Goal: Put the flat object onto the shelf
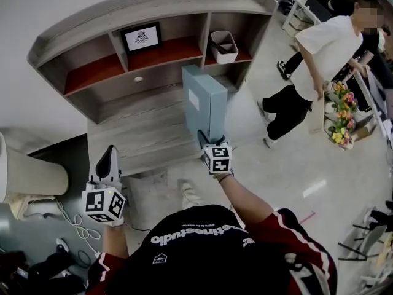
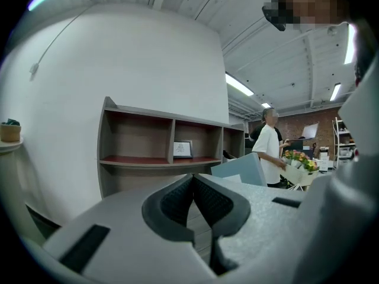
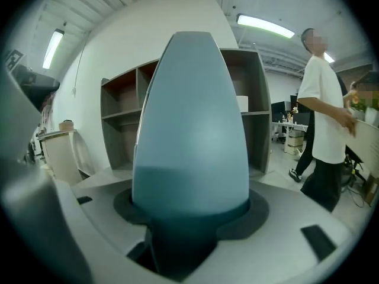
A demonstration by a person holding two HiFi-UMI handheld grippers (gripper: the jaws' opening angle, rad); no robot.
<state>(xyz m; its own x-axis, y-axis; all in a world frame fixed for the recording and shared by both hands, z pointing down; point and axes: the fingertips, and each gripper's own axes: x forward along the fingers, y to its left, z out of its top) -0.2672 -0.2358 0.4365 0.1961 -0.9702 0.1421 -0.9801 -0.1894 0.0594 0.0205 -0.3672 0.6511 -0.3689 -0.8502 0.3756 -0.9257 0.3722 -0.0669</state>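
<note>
The flat blue-grey box [image 1: 206, 103] is in your right gripper [image 1: 209, 140], standing on edge with its broad face turned to your left. The jaws are spread fairly wide and clamped on the box's thin sides near its lower end; in the right gripper view it fills the whole gap between them. The box is in front of the shelf unit [image 1: 153, 8], over the front part of the wide lower board [image 1: 138, 131]. Whether its bottom edge touches that board I cannot tell.

So the pickup and the carry are done, and the placing is left. You have yet to bring the box to rest on a shelf surface, let go and pull the gripper away.

Your left gripper [image 1: 109, 158] is low at your left, well apart from the box, with its jaws pressed together on nothing.

Of the upper compartments, the left one [image 1: 92, 72] looks bare. The middle one holds a small picture frame [image 1: 142, 37] and the right one a white bin [image 1: 224, 46]. The lower board looks like the roomiest spot.

A person in a white shirt [image 1: 322, 48] stands off to the right beside some flowers [image 1: 341, 112], clear of your path.
</note>
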